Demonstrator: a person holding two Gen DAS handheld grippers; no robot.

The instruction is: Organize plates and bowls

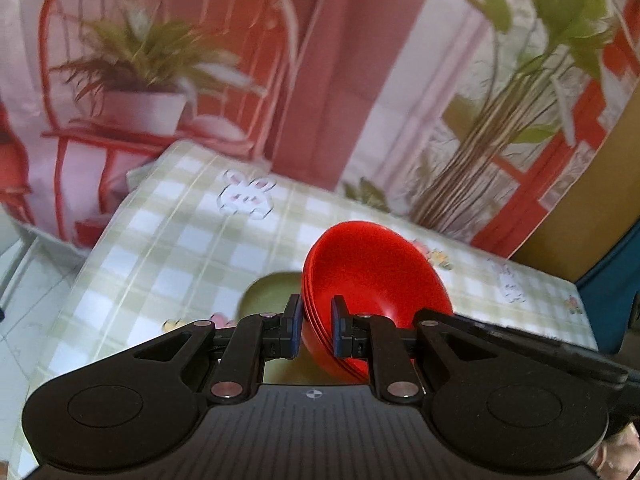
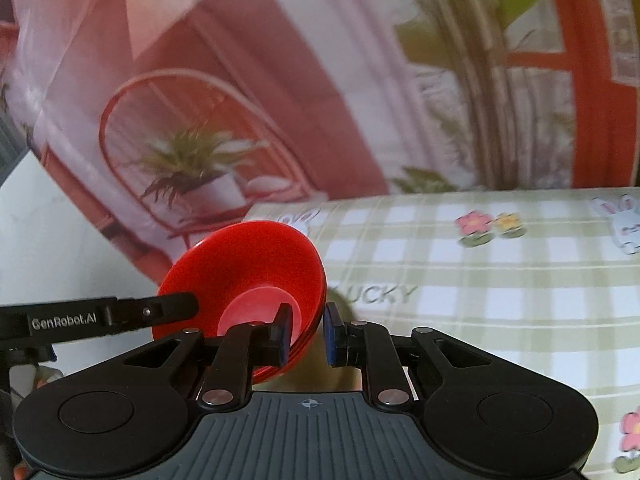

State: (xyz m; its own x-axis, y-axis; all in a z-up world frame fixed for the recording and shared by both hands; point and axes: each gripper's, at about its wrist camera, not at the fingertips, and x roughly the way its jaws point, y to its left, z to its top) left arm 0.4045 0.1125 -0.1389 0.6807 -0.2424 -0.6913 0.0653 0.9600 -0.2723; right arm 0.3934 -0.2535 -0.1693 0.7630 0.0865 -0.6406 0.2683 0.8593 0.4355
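Note:
A stack of several red bowls [image 1: 372, 276] hangs tilted on edge above the table. My left gripper [image 1: 316, 320] is shut on the stack's rim, the hollow side turned toward its camera. In the right wrist view the same red bowls [image 2: 248, 264] show their underside and foot ring, and my right gripper [image 2: 306, 328] is shut on the rim at the opposite side. The other gripper's fingers [image 2: 172, 306] reach in from the left there. A green bowl [image 1: 272, 292] sits on the table under the stack, partly hidden.
The table [image 1: 180, 248] wears a green checked cloth with bunny and flower prints, also seen as the table [image 2: 480, 300] in the right wrist view. A printed backdrop [image 1: 320, 80] of a red chair and plants hangs behind. A brown box [image 1: 580, 220] stands at the far right.

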